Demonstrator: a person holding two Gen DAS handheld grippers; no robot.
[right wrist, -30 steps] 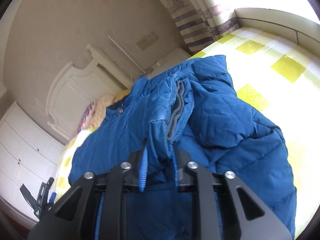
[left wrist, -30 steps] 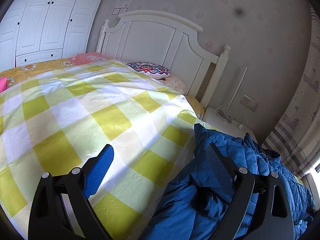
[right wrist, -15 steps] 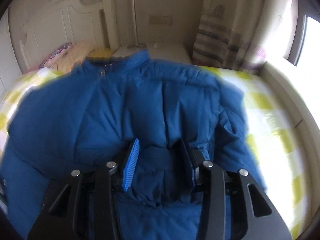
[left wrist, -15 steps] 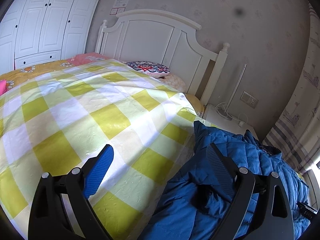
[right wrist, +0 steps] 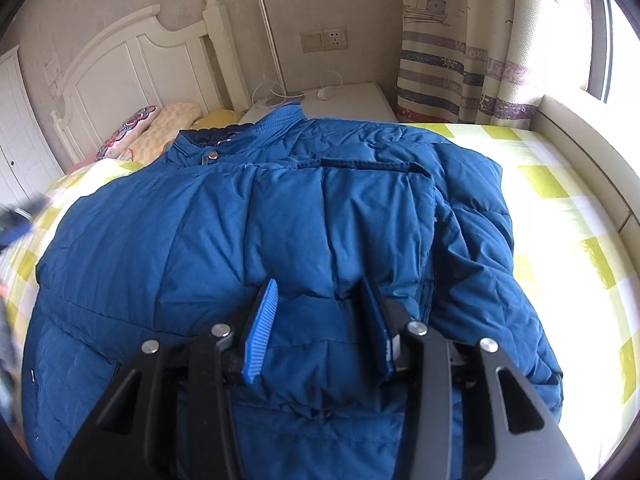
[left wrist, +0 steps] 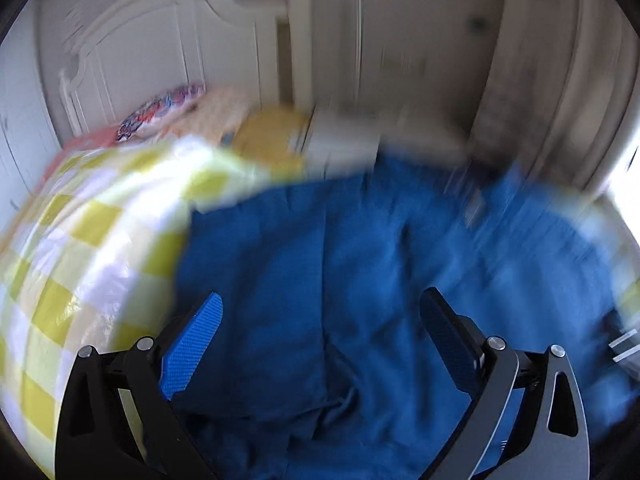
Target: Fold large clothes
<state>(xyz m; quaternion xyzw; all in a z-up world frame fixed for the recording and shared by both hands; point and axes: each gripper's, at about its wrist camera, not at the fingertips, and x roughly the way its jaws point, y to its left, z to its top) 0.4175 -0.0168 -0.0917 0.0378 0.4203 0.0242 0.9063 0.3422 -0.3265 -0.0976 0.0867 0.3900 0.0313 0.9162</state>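
Blue jacket (right wrist: 224,232) lay flat on the bed (right wrist: 560,184).
Left gripper (left wrist: 320,328) jaws spread wide; right gripper (right wrist: 320,312) jaws released, hovering above it.

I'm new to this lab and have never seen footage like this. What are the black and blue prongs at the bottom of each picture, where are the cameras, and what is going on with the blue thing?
There is no robot here. A person holds a handheld gripper in each hand, and each carries a wide-angle camera looking forward along its jaws, so the prongs you see are those jaws.

One picture comes from the left gripper. It is blurred, so details there are hard to read. Its jaws stand wide apart over the blue jacket and hold nothing.

The other comes from the right gripper. Its jaws are also apart, with a puffy fold of the jacket between them, not visibly pinched.

The jacket lies spread on a bed with a yellow checked cover, collar toward the white headboard.
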